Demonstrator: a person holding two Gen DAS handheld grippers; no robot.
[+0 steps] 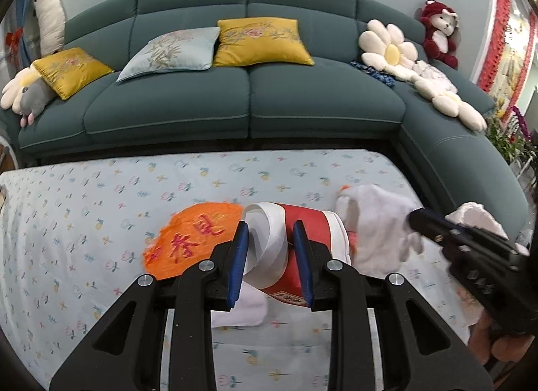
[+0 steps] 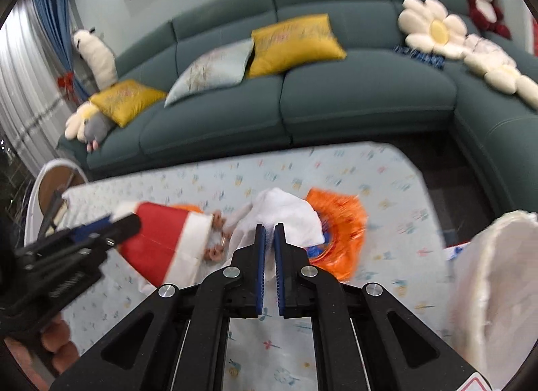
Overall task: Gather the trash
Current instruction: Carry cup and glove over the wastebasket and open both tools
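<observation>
Your left gripper [image 1: 270,258] pinches the red-and-white paper cup [image 1: 296,246] by its crushed rim: light, flimsy, so squeeze gently. It lies mid-table [image 1: 84,209], beside the orange wrapper [image 1: 188,243]. Your right gripper [image 2: 269,256], jaws nearly shut, nips the white tissue [image 2: 289,212] (soft, weightless), rightward.

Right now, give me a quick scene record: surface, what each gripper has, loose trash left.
surface: table with floral cloth
left gripper: shut on red and white paper cup, cup lying sideways
right gripper: shut on white tissue
loose trash: orange wrapper beside the cup; second orange wrapper under the tissue
background: green sofa
</observation>
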